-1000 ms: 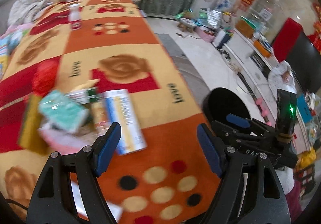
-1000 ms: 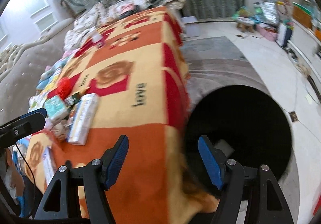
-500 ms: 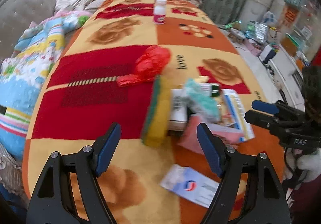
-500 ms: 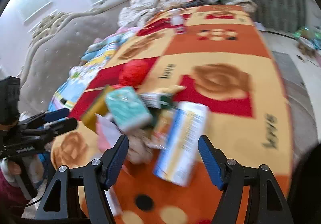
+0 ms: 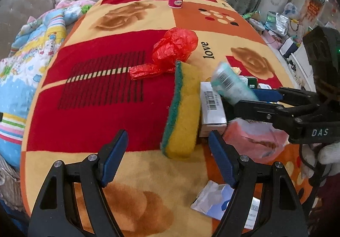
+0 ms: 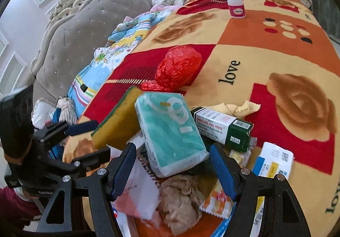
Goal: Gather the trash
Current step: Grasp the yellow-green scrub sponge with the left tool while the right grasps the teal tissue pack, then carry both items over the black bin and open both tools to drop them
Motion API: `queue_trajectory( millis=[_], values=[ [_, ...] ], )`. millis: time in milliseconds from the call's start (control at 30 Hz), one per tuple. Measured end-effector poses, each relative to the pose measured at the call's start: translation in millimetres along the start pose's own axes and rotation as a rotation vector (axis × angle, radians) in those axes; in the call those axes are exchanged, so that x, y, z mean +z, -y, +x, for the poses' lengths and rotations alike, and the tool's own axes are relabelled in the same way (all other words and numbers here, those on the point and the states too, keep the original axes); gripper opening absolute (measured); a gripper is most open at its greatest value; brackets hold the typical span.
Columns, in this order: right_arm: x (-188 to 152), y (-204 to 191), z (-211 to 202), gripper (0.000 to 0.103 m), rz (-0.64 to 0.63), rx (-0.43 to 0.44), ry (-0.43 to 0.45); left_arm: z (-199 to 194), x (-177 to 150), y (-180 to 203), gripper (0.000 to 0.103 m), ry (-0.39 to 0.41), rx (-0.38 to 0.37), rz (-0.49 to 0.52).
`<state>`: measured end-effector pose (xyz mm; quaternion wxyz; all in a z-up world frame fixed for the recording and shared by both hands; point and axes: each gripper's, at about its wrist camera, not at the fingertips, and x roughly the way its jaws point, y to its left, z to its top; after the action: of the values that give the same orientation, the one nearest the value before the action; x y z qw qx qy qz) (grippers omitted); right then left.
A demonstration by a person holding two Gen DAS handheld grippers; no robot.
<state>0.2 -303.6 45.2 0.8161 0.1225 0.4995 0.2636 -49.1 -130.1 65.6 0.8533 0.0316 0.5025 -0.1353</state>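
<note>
Read "love" woven on the blanket. Noted "DAS" on the right gripper body. Found "ORAL PASTE" and "NIDA" on the green-and-white box. Bottle label too small to confirm.

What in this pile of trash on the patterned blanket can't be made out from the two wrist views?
- Teal plastic tissue pack: motion-blurred in the left wrist view.
- White printed leaflet: partly hidden behind the left gripper finger, print unreadable.
- Pink plastic bag: contents unclear, overlapped by the right gripper in the left view.
- Crumpled beige cloth: partly hidden under the tissue pack in the right wrist view.
</note>
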Motion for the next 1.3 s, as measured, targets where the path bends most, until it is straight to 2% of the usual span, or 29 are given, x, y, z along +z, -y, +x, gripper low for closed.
queue_trajectory(
  millis=[167,300,333,367,433,533,700,900,1300],
  values=[
    [5,7,5,0.069,0.030,-0.007,-0.003,6,6,0,0.077,-0.003,-0.020,-0.002],
    [7,6,6,0.069,0.035,-0.001,0.015,15,10,1,0.076,-0.019,-0.067,-0.013],
    [6,5,6,0.061,0.029,-0.010,0.019,16,10,0,0.067,-0.024,-0.086,-0.019],
    [6,4,6,0.055,0.023,-0.020,0.017,16,10,-1,0.048,-0.028,-0.102,-0.025],
    [4,1,5,0.051,0.019,-0.037,0.013,14,10,-3,0.031,-0.036,-0.117,-0.030],
    [2,-2,-4,0.049,0.006,-0.035,0.029,3,11,-5,0.026,-0.010,-0.102,-0.015],
    [-5,-6,-31,0.049,0.000,-0.041,0.090,-24,17,0,0.024,0.051,-0.111,0.005],
    [-19,-7,-65,0.049,-0.001,-0.071,0.140,-48,23,29,0.024,0.105,-0.144,0.057],
    [-68,41,-154,0.049,0.111,-0.180,0.243,-84,37,113,0.024,0.186,-0.219,0.173]
  ],
)
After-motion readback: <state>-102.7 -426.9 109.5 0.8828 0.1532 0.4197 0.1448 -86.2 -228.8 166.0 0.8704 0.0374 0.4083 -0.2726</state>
